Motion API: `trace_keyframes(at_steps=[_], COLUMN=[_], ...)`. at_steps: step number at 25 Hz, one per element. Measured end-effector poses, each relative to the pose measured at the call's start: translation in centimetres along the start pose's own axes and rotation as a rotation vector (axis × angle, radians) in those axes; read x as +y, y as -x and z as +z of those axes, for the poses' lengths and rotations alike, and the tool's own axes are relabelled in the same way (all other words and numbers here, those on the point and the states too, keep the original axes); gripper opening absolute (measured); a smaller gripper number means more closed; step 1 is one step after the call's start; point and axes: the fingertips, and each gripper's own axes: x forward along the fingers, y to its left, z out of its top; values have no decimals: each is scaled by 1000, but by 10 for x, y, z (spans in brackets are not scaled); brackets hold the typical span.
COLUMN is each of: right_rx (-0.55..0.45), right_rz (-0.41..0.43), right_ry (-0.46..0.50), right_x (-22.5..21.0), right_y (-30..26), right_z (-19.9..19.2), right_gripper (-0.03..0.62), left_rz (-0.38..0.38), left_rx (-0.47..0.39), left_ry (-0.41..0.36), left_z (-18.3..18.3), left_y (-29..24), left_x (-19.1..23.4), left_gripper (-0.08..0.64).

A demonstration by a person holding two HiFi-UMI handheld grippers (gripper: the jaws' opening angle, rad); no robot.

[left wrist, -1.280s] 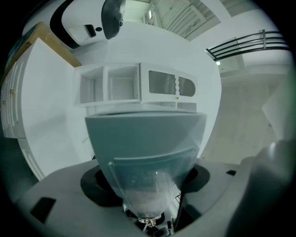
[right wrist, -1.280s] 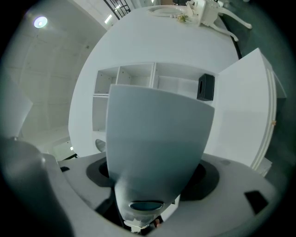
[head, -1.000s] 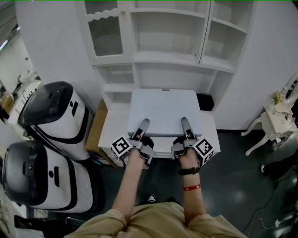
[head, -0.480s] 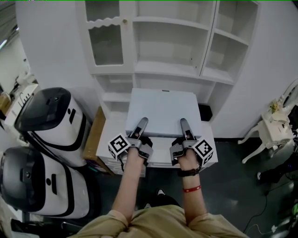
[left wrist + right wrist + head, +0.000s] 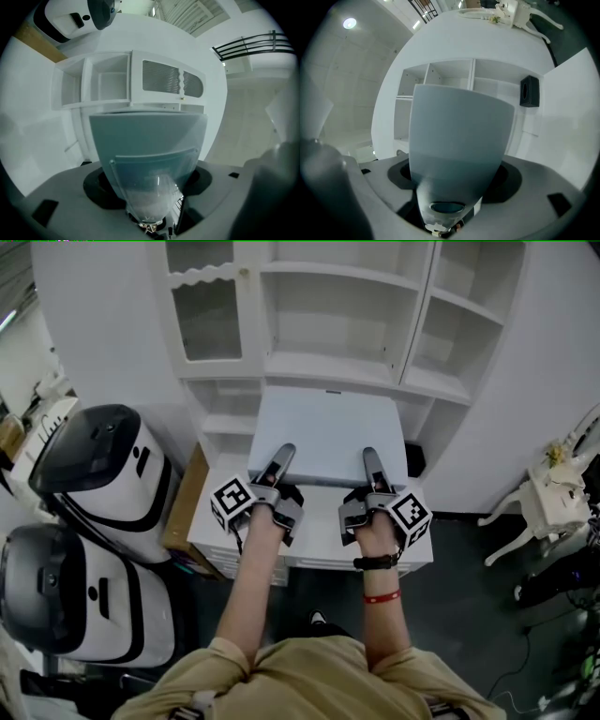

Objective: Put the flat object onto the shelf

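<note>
A flat pale grey-blue panel (image 5: pixel 328 427) is held level between both grippers, with its far edge close to the lower ledge of the white shelf unit (image 5: pixel 328 367). My left gripper (image 5: pixel 281 454) is shut on the panel's near left edge, its upper finger lying on top. My right gripper (image 5: pixel 370 457) is shut on the near right edge in the same way. The panel (image 5: pixel 145 136) fills the middle of the left gripper view, with open shelf compartments (image 5: pixel 108 79) behind it. In the right gripper view the panel (image 5: pixel 459 126) hides most of the shelves (image 5: pixel 450 72).
A low white cabinet top (image 5: pixel 319 545) lies under my hands. Two white-and-black machines (image 5: pixel 103 465) (image 5: pixel 75 587) stand at the left, beside a brown board (image 5: pixel 183 512). A small black box (image 5: pixel 415 458) sits by the shelf's right foot. An ornate white table (image 5: pixel 553 502) stands far right.
Both grippers have carried the panel forward and upward, from over the low cabinet toward the shelf ledge. The grip looks the same.
</note>
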Motion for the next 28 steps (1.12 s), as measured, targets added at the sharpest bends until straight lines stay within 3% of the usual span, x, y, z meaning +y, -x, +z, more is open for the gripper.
trace_keyframes(at_steps=[5,15,19,28], right_rx=[6,18,20,25], right_rz=[11,48,54,49], right_ry=[-10,-11,-6,-5], right_x=[0,4,7,11], right_y=[-3,-21,-32,-64], right_z=[1,9,13,29], right_gripper=[348,348,348,348], left_rz=[-2,-36,-28,-28], left_rx=[7,-9,-8,-14], left_ry=[-39,-28,-68,-31], left_z=[2,8,15,25], left_y=[-4,-21,-29,-63], left_x=[1,-9,-7,-9], left_gripper=[304,304,304,304])
